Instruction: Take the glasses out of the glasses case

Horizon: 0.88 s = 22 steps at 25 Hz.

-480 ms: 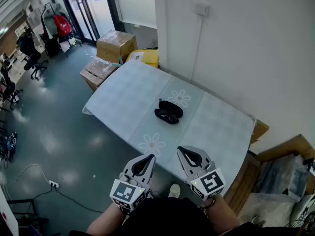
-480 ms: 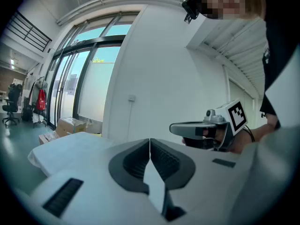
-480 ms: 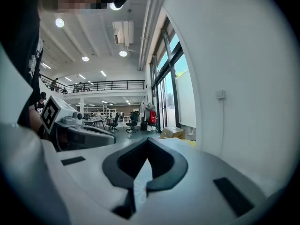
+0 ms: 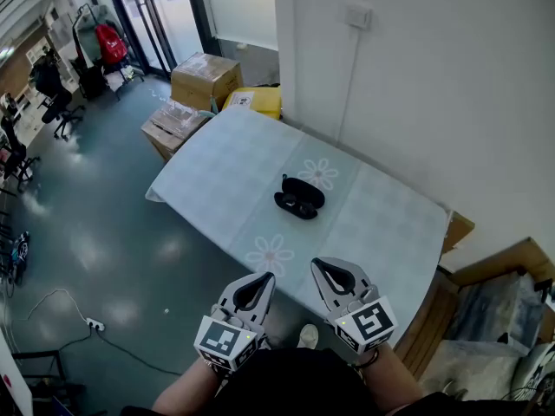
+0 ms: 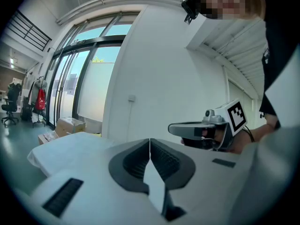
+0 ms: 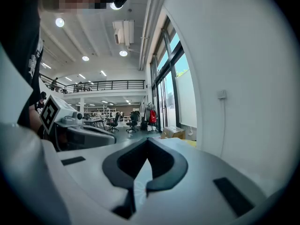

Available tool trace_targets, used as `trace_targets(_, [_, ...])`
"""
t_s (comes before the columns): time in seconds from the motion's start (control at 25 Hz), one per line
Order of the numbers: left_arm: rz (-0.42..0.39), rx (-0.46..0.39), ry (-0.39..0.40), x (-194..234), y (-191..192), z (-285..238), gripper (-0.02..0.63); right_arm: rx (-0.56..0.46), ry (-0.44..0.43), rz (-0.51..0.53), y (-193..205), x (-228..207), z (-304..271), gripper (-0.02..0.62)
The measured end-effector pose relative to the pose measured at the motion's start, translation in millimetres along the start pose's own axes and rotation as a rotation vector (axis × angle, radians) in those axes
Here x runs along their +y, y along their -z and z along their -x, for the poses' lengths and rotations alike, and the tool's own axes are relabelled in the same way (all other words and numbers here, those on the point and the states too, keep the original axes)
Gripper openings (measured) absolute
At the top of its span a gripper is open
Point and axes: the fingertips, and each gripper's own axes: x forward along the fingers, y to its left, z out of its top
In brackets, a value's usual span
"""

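A black glasses case (image 4: 300,197) lies open on the pale table (image 4: 225,167), near its middle, with dark glasses inside it. Both grippers hang well short of the table's near edge, close to the person's body. My left gripper (image 4: 264,277) is shut, its jaws meeting at the tips, with nothing between them (image 5: 150,139). My right gripper (image 4: 317,264) is shut too and holds nothing (image 6: 148,140). The case does not show in either gripper view. Each gripper view shows the other gripper beside it.
Cardboard boxes (image 4: 205,79) and a yellow bin (image 4: 253,100) stand on the floor past the table's far end. A white wall (image 4: 416,85) runs along the table's right side. More boxes (image 4: 507,306) sit at the lower right. A cable and socket strip (image 4: 94,324) lie on the floor at left.
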Motion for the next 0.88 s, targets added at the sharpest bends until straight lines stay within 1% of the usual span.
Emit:
trace_targets(0.28, [0.000,-0.001,0.005,4,-1,5,0.031,-0.028,-0.017,-0.012,-2,7,-3,0.022])
trace_targets(0.88, [-0.007,0.004,0.034,28,1,30,0.031,-0.010,0.008,-0.007,-4,31,-28,0.023])
